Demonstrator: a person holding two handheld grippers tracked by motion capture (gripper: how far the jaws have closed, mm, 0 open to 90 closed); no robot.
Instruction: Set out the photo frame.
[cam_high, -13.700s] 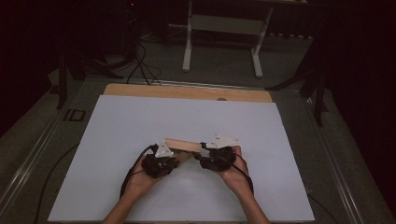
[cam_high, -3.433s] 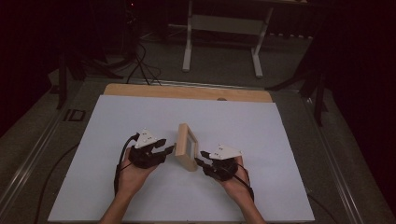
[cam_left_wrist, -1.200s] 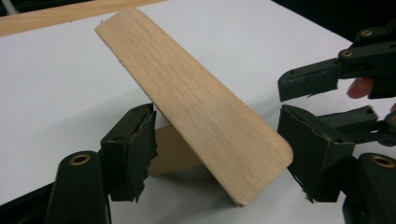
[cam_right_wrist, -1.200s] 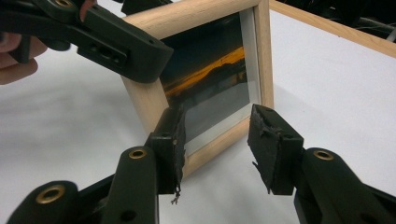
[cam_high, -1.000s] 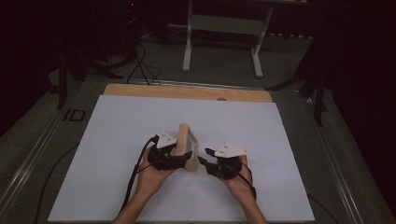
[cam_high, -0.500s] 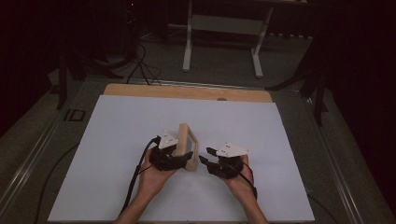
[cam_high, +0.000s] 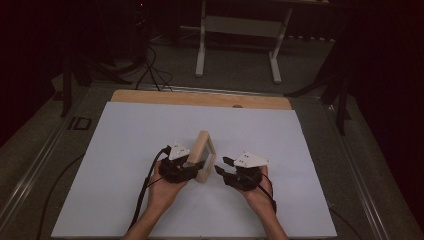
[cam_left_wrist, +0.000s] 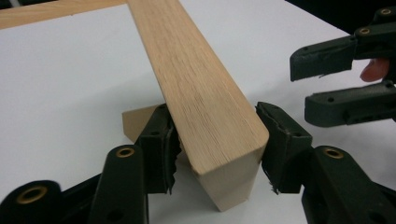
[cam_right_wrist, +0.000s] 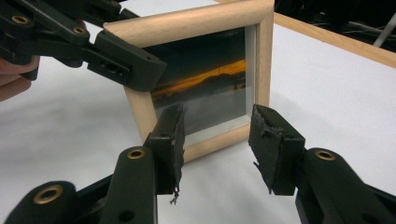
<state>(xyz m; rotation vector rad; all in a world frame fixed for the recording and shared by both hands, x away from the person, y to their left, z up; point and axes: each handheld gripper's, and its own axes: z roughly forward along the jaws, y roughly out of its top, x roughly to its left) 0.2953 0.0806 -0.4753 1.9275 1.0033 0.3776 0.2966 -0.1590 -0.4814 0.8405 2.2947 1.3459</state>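
A light wooden picture frame stands upright on edge on the white sheet, its glass side with a dark sunset photo facing right. My left gripper holds the frame's near end; its jaws have just been closing, and in the left gripper view both pads press the sides of the wood. A small wooden prop shows behind the frame's foot. My right gripper hovers a little right of the frame, open, with nothing between its jaws.
The white sheet covers the table, with a wooden strip along its far edge. A pale metal stand and cables lie on the dark floor beyond. Cables trail from both grippers toward the near edge.
A few seconds ago the left gripper was left of the frame; it now sits at the frame's near end. Over the last second neither hand has visibly moved.
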